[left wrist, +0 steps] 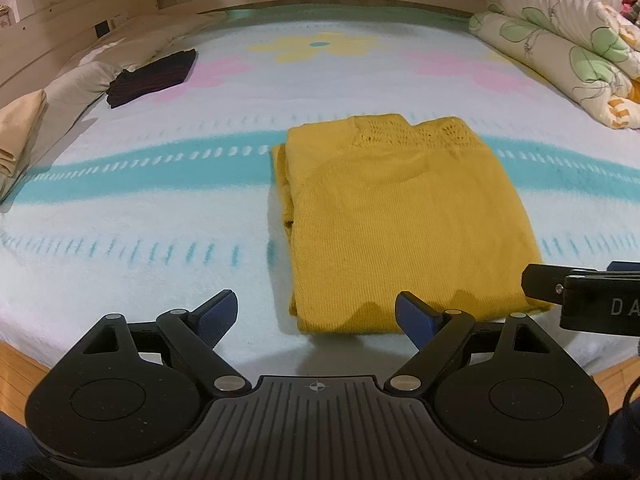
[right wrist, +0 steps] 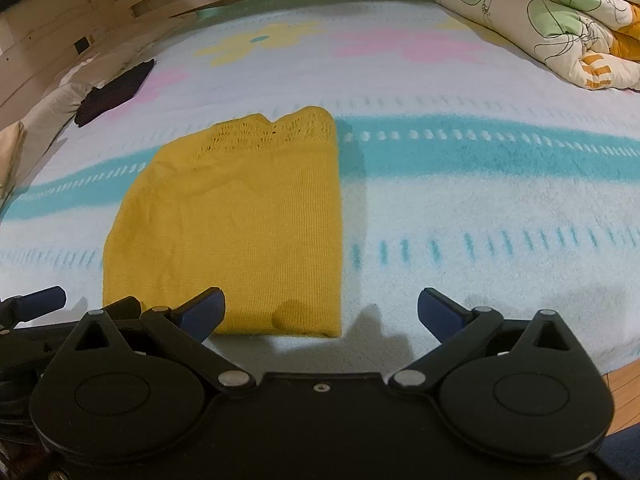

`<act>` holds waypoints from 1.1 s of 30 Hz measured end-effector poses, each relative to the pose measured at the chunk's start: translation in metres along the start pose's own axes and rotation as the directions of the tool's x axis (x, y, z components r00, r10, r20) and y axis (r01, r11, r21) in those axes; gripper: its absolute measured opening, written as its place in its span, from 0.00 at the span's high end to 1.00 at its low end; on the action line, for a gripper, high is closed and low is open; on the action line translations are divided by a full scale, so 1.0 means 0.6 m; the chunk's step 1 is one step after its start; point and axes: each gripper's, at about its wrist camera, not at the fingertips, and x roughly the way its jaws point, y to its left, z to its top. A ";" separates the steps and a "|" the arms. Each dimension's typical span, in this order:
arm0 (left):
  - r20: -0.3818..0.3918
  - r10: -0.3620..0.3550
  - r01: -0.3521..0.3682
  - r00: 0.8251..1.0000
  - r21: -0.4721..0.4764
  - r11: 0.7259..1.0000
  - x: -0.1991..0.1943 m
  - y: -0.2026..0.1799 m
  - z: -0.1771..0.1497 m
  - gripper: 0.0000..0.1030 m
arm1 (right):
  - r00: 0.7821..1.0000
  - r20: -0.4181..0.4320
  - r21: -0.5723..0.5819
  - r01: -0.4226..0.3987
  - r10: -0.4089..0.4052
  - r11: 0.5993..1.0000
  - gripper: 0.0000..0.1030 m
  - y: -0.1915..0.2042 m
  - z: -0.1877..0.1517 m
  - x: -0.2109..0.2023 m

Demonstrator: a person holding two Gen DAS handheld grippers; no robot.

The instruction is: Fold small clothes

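A mustard yellow knit sweater (left wrist: 404,216) lies folded flat on the bed, lacy edge at the far end; it also shows in the right wrist view (right wrist: 240,224). My left gripper (left wrist: 316,314) is open and empty, just in front of the sweater's near left corner. My right gripper (right wrist: 320,312) is open and empty, in front of the sweater's near right corner. Part of the right gripper's body (left wrist: 584,300) shows at the right edge of the left wrist view, over the sweater's near right edge.
The bed has a pale blanket (left wrist: 160,240) with teal stripes and flower prints. A dark folded garment (left wrist: 152,78) lies far left by beige pillows (left wrist: 68,88). A rolled floral quilt (left wrist: 560,48) lies far right. The bed's wooden edge (right wrist: 624,388) is near me.
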 end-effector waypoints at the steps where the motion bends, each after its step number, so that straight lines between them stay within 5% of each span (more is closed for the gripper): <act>1: 0.001 0.000 0.000 1.000 0.001 1.000 0.000 0.000 0.000 0.16 | 1.000 0.000 -0.001 0.000 0.000 1.000 0.01 0.000 0.000 0.000; 33: -0.007 0.000 0.000 1.000 0.004 1.000 0.001 -0.006 0.001 0.16 | 1.000 0.000 0.005 -0.001 0.001 1.000 0.01 0.001 0.001 -0.001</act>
